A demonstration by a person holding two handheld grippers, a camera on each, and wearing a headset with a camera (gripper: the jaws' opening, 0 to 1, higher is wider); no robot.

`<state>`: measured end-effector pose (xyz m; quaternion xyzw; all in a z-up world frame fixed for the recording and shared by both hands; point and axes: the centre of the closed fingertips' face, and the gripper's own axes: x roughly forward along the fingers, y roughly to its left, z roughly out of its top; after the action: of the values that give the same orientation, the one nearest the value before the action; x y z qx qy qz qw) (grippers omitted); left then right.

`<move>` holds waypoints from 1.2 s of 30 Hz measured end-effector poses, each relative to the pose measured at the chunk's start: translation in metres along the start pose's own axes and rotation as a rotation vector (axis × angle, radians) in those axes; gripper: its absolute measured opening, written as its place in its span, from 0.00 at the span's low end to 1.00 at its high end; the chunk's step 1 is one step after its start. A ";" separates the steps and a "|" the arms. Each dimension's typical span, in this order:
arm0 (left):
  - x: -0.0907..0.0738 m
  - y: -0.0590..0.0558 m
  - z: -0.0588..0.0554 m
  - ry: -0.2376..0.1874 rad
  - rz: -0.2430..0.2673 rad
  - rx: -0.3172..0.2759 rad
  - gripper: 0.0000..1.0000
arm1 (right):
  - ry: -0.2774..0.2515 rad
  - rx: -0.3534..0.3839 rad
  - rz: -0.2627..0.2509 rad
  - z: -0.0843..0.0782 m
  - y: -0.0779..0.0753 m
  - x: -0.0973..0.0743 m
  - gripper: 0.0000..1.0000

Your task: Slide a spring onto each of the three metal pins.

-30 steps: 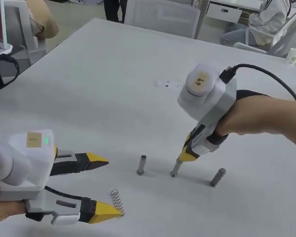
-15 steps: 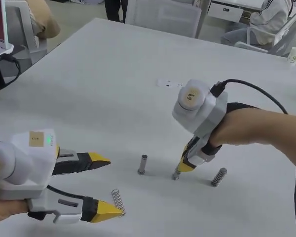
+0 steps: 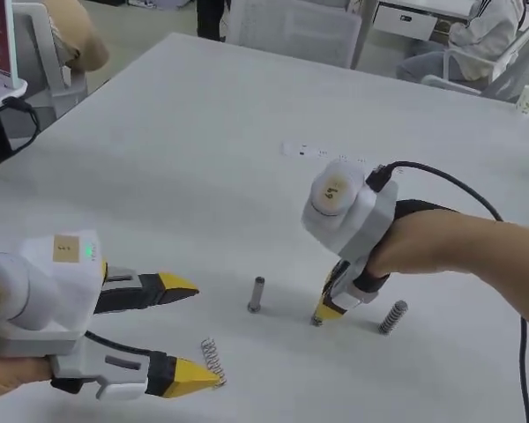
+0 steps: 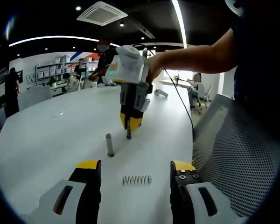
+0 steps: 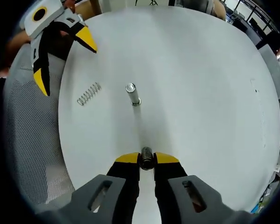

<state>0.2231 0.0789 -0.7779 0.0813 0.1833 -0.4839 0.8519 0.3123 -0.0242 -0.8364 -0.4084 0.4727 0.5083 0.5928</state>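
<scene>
Since the earlier frames the right hand-held gripper [image 3: 328,310] has come down along the middle pin, so that its yellow tips now stand almost at the desk [image 3: 203,159]; the left one has stayed roughly where it was.

Left to right, as seen from the head view:

(a) Left hand-held gripper [image 3: 206,332], low over the near edge of the desk, jaws wide apart and holding nothing. It appears to be parked in readiness beside the next spring.

(b) Loose spring [image 3: 212,359], lying on its side on the desk just beside the lower yellow tip. In the left gripper view it lies crosswise between the two open jaws [image 4: 136,179], not touched by either.

(c) Bare pin [image 3: 257,293], upright and free, with no spring on it yet.

(d) Middle pin [image 3: 316,320], mostly hidden under the right hand-held gripper. In the right gripper view the jaws are closed on the gripped spring [image 5: 146,158], seen end-on. The steep, near-vertical hold likely keeps the coil in line with the pin as it is pushed down.

(e) Right-hand pin [image 3: 392,316], leaning slightly, already wearing its spring.

By this layout one pin is finished, one is being fitted, and one remains.
</scene>
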 end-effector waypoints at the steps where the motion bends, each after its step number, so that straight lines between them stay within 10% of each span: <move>1: 0.000 0.000 0.000 0.000 0.000 0.000 0.55 | 0.001 0.001 0.004 -0.001 0.001 0.001 0.09; 36: 0.004 0.000 0.000 -0.001 -0.008 0.002 0.55 | -0.066 0.068 -0.039 -0.020 0.008 -0.016 0.18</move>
<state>0.2246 0.0759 -0.7795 0.0813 0.1826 -0.4874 0.8500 0.3010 -0.0455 -0.8252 -0.3800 0.4619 0.4934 0.6315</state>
